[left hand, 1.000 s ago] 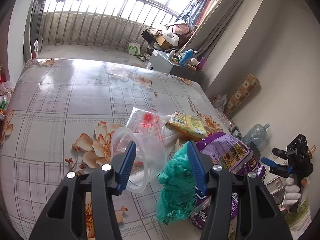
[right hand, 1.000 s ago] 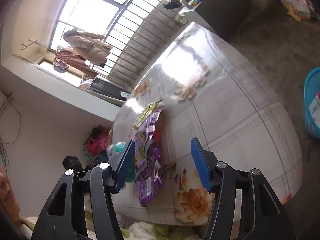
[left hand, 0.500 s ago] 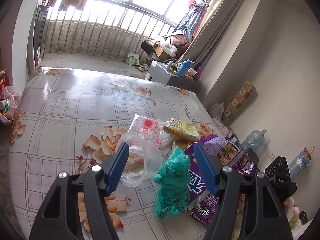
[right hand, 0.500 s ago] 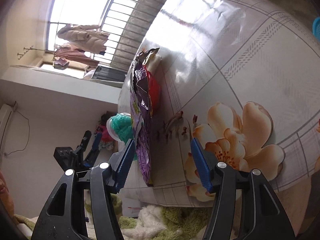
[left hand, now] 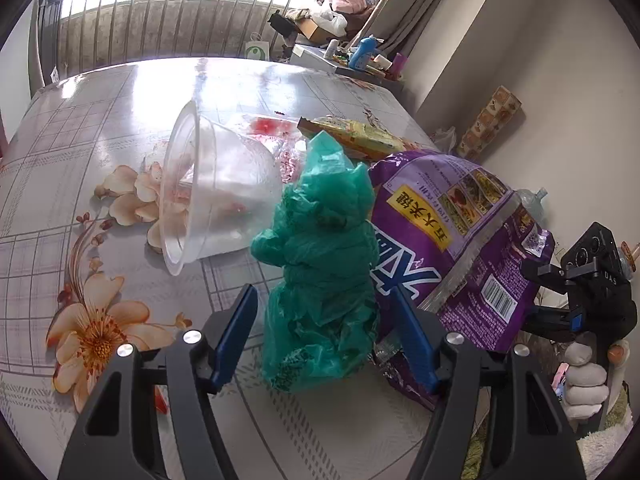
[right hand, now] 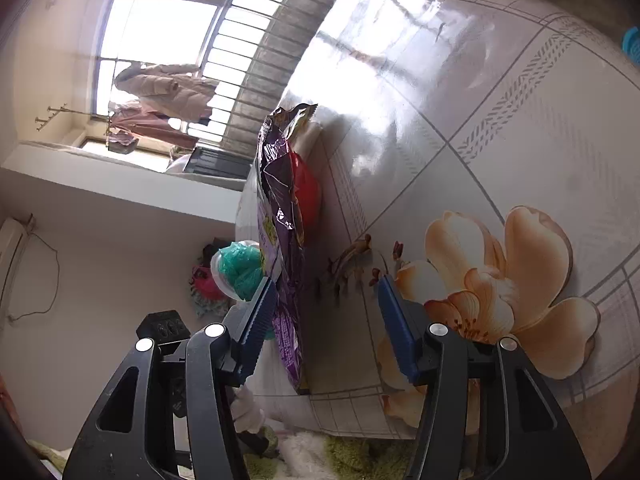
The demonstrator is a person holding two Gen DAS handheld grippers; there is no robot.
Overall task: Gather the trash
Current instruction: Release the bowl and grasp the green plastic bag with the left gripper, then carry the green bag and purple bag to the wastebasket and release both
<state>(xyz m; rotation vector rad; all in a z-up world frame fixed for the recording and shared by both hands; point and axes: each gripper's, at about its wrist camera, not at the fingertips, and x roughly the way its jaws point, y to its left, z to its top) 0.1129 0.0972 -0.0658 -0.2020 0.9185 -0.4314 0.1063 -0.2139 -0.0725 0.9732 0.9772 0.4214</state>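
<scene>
On the left of the left wrist view a floral-print table (left hand: 120,128) carries a clear plastic tub (left hand: 212,188), tipped on its side with its mouth toward nine o'clock and red smears inside. It lies just beside the crumpled green plastic bag (left hand: 320,264), at the bag's ten o'clock, and may touch it. Behind the bag, at twelve o'clock, are a clear wrapper with red print (left hand: 272,126) and a yellow snack packet (left hand: 356,138). At the bag's three o'clock a big purple snack bag (left hand: 452,248) lies flat, its near end past the table edge; the green bag leans against it.

The left gripper (left hand: 326,338) has its blue pads either side of the green bag's lower end, with a gap showing at the left pad, so the jaws stand apart and clamp nothing; they have been opening over the last second. The green bag is wrinkled, knotted into lumps and translucent.

At four o'clock in that view, off the table edge, a gloved hand (left hand: 582,380) holds the right gripper (right hand: 326,328). In its own view the purple bag's edge stands between its blue pads, close to the left one; I cannot tell whether that pad touches it, and the right pad is clear. These jaws have just been closing.
</scene>
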